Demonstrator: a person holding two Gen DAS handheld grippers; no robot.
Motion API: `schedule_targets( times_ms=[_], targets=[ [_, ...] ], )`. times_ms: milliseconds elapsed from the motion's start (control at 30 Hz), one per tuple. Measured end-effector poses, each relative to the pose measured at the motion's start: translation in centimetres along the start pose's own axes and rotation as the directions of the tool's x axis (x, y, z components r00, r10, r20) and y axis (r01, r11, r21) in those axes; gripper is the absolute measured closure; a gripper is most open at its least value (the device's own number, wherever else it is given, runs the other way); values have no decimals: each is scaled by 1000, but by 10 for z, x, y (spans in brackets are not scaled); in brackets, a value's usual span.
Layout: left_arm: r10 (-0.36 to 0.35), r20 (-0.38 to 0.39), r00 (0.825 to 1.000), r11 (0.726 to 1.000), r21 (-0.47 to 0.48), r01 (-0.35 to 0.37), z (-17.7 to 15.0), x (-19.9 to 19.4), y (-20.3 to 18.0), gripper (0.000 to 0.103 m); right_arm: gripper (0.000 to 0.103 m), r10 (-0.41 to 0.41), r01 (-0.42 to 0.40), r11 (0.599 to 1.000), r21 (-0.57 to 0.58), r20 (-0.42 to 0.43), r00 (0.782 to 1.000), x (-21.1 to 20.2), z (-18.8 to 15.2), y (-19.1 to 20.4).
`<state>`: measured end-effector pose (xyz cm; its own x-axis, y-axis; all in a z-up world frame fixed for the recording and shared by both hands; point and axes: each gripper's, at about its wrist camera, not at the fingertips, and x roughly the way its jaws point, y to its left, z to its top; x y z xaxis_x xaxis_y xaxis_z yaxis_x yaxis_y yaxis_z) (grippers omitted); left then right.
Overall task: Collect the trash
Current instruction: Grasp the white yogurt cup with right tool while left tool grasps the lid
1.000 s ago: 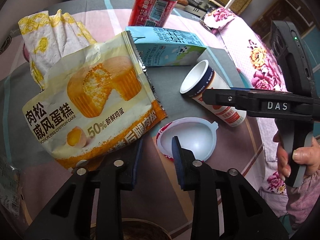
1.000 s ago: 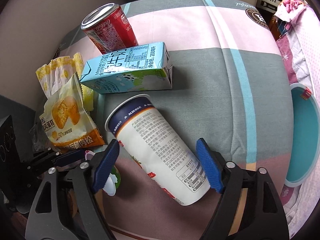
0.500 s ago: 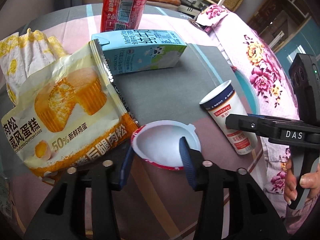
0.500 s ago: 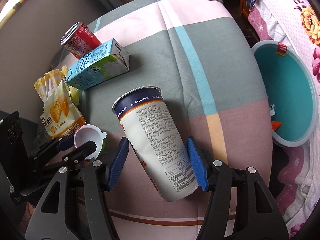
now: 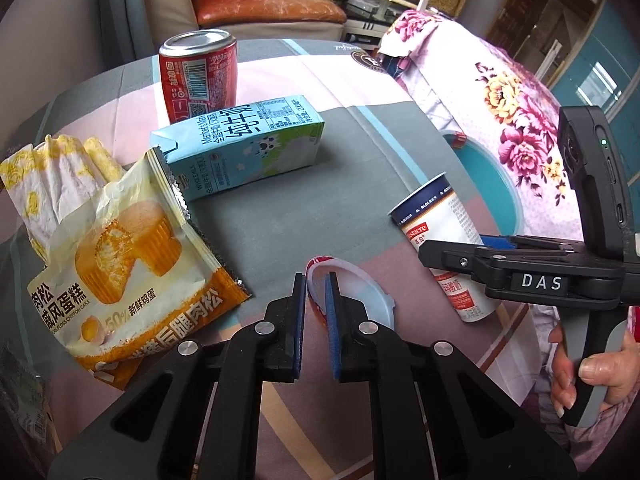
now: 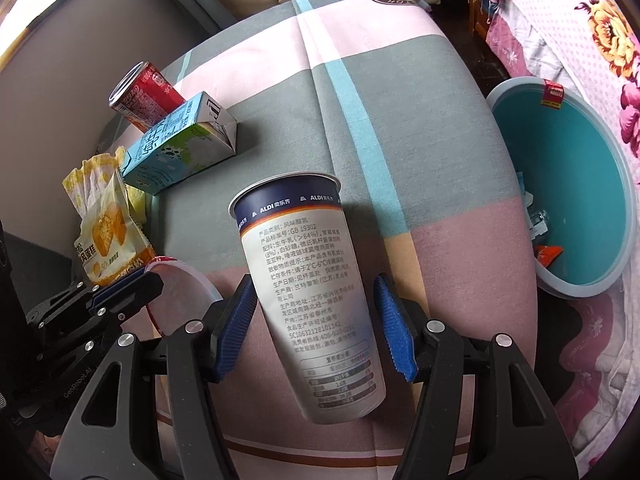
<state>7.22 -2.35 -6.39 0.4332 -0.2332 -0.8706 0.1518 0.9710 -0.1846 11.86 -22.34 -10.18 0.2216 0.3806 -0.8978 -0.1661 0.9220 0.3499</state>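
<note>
1. Trash lid (image 5: 360, 296), tilted above the counter (image 5: 280, 200): our left claw (image 5: 316, 312) clamps its rim for lifting.
2. Yogurt cup (image 6: 316, 300), held by our right claw (image 6: 316, 320), faces the bin (image 6: 568, 184).

L gripper (image 5: 316, 312): black, blue pads, silver screws | R gripper (image 6: 316, 320): same, "DAS" label

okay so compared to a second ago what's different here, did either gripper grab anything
Both did. The left gripper slid from the cake wrapper to the white plastic lid and shut on its edge, tipping it up. The right gripper closed in on the yogurt cup, and the cup now looks lifted and carried toward the teal bin. The red can, milk carton and wrapper stayed where they were on the checked cloth.
</note>
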Motion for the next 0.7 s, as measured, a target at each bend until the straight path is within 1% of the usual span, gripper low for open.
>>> schedule_targets(
  times_ms=[33,67,100,233,400,467,533,633,700],
  targets=[
    [5,-4,1000,1000,2,-5,1,0,0,92,44,7,-7,1000,-4,21,1000,-1,0,0],
    [8,-9,1000,1000,5,-8,1,1,-1,92,50,7,-7,1000,-8,21,1000,-1,0,0],
    [7,-17,1000,1000,9,-7,1,3,-3,92,53,20,-20,1000,-6,26,999,-2,-1,-2],
    [-2,-52,999,1000,27,4,-1,14,-15,92,53,43,-45,998,36,49,998,-9,-3,-16],
    [-7,-99,995,1000,29,10,-1,28,-23,92,53,49,-54,997,60,73,996,-20,-8,-29],
    [-26,-129,991,999,21,29,0,34,-25,91,53,56,-61,996,66,76,996,-22,-10,-32],
    [-25,-146,989,1000,13,28,-1,38,-27,90,53,62,-68,995,72,79,995,-23,-11,-36],
    [-26,-148,989,1000,9,27,-3,39,-28,88,53,72,-78,994,78,79,994,-23,-13,-38],
    [-9,-140,990,1000,20,12,-3,38,-30,89,53,78,-84,993,80,80,994,-23,-13,-39]
  ],
)
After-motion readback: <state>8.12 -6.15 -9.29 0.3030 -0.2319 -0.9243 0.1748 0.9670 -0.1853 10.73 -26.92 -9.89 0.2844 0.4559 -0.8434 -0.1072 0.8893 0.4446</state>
